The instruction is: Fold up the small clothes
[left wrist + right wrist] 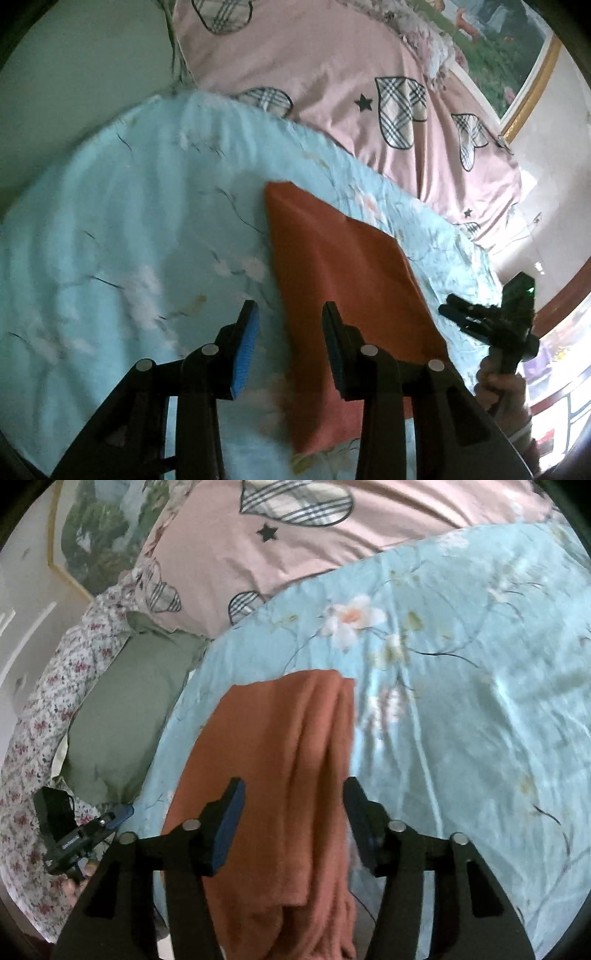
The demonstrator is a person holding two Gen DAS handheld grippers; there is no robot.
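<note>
Left wrist view: left gripper (pixel 290 321) jaws apart, nothing between them, hovering over the near part of the light blue floral sheet (pixel 110 240). Rust-orange garment (pixel 343 280) lies flat on the sheet as a long folded strip, running from the near edge toward the far edge; the gripper's right finger is over its left edge, contact unclear. Right gripper (pixel 456 314) is at the garment's right side, held by a hand (pixel 498 387); whether its jaws are together or apart I cannot tell here. Pink bedcover (pixel 314 62) with plaid hearts lies beyond the sheet's far edge.

Right wrist view: right gripper (pixel 293 812) jaws apart, straddling the garment (pixel 280 760) from above, holding nothing. Garment shows lengthwise folds. Left gripper (pixel 118 814) is off the sheet's (pixel 461 701) left edge, near a green pillow (pixel 125 716) and a floral cloth (pixel 37 716).
</note>
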